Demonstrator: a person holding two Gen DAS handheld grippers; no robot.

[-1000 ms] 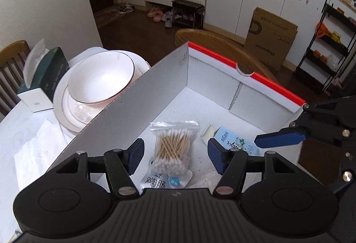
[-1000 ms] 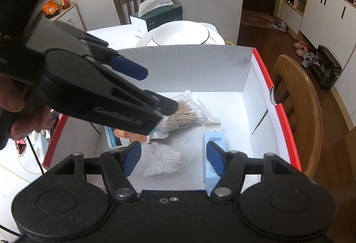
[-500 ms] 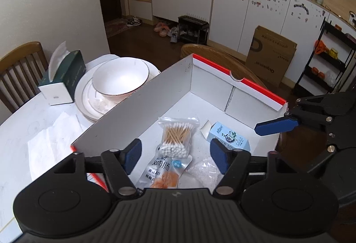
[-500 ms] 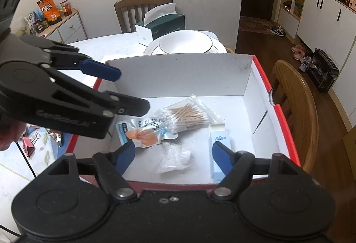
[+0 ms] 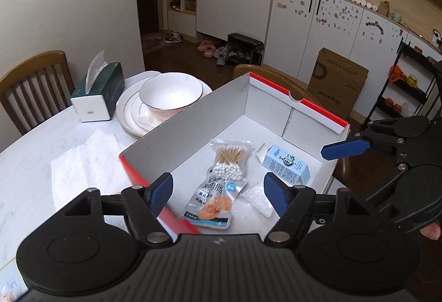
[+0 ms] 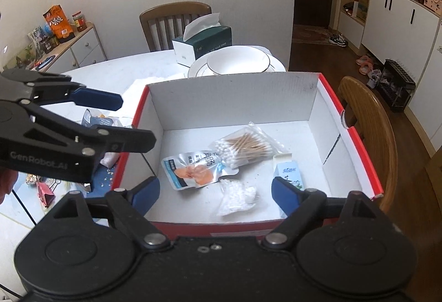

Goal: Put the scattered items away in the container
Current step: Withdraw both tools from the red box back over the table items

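A white cardboard box with red rim (image 5: 317,108) (image 6: 356,133) sits on the table. Inside lie a bag of cotton swabs (image 5: 230,158) (image 6: 243,148), a silver snack pouch (image 5: 214,198) (image 6: 193,168), a small light-blue carton (image 5: 286,163) (image 6: 288,170) and a small clear bag of white bits (image 5: 257,198) (image 6: 236,195). My left gripper (image 5: 218,195) is open and empty above the box's near edge. My right gripper (image 6: 215,192) is open and empty above the box's front wall. Another snack pouch (image 6: 95,119) and small items lie on the table left of the box.
A white bowl on stacked plates (image 5: 168,93) (image 6: 239,61) and a green tissue box (image 5: 98,92) (image 6: 203,43) stand beyond the box. A white paper napkin (image 5: 83,161) lies on the table. Wooden chairs (image 6: 367,125) (image 5: 30,86) stand around it.
Both grippers have pulled back and risen away from the box interior, so the whole box and more of the table now show. Both stay open and empty.
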